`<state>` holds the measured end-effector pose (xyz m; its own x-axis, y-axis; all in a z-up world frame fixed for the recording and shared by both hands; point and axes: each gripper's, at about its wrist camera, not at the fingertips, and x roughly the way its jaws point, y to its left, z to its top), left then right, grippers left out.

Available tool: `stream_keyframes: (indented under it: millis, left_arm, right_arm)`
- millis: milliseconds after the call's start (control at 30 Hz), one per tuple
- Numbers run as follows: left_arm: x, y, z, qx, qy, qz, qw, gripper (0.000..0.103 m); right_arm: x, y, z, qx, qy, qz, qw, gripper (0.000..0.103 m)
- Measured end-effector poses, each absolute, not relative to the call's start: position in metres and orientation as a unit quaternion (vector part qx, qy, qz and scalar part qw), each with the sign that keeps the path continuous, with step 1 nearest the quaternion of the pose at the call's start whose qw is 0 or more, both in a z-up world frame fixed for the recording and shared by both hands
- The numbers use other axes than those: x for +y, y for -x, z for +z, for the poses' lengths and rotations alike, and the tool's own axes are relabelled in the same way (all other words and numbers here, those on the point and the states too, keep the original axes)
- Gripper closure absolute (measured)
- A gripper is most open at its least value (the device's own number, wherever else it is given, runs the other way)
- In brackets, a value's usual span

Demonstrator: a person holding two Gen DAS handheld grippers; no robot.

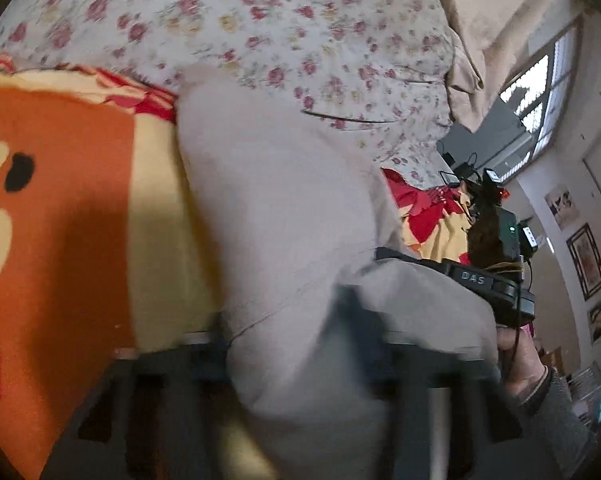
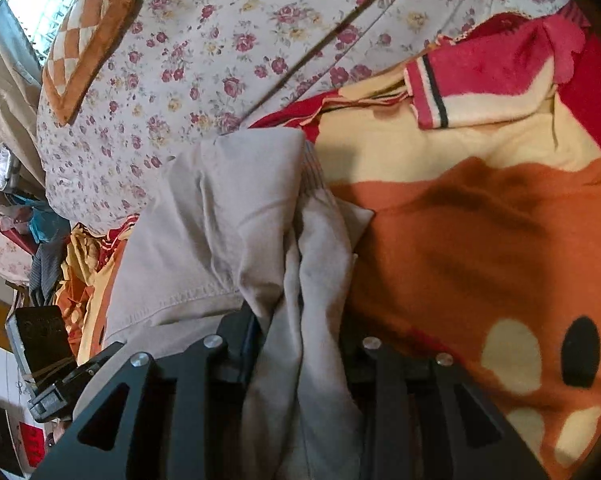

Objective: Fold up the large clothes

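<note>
"DAS" is printed on the right gripper (image 1: pixel 474 280); its fingers (image 2: pixel 236 344) pinch the grey garment (image 2: pixel 228 216). Left gripper (image 1: pixel 340 360) is blurred, grip unclear. Floral quilt (image 2: pixel 220 40) lies along the bed's far edge.

Left gripper (image 1: pixel 300 360) motion-blurred, buried under grey garment (image 1: pixel 276 200).

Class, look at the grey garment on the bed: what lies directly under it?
Under the grey garment lies an orange, cream and red patterned blanket, showing on both sides. Behind it spreads a floral quilt. What lies under the blanket is covered.
</note>
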<state>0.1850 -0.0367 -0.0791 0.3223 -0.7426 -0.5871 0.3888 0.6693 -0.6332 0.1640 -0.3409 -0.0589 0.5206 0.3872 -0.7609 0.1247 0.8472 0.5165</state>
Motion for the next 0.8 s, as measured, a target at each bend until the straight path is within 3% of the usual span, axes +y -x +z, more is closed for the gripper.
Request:
stream_keyframes:
  millis: [67,200,333,400,467,567,800]
  left_arm:
    - [-0.039,-0.178,-0.057,0.420,0.167,-0.362,0.815,0.102]
    - [-0.032,-0.169,-0.014,0.353,0.142,-0.373,0.846,0.102]
    - [0.004,-0.184,-0.008,0.352,0.142,-0.330,0.864,0.102]
    - [0.027,-0.193,-0.013,0.371,0.152,-0.296,0.867,0.101]
    - [0.042,-0.202,-0.034,0.421,0.161,-0.277,0.848,0.093]
    - [0.050,-0.208,-0.066,0.494,0.175,-0.249,0.814,0.082]
    - [0.075,-0.179,-0.019,0.426,0.155,-0.218,0.864,0.081]
  right_arm:
    - [-0.339,-0.163,-0.057,0.478,-0.274,0.082,0.831,0.074]
    - [-0.325,-0.164,-0.051,0.462,-0.309,0.120,0.822,0.077]
    - [-0.293,-0.177,-0.054,0.457,-0.325,0.148,0.814,0.078]
    - [-0.273,-0.185,-0.055,0.457,-0.316,0.159,0.816,0.078]
    - [-0.261,-0.188,-0.057,0.464,-0.303,0.149,0.819,0.077]
    - [-0.264,-0.187,-0.066,0.477,-0.312,0.122,0.812,0.066]
    - [-0.283,-0.166,-0.031,0.465,-0.317,0.080,0.823,0.061]
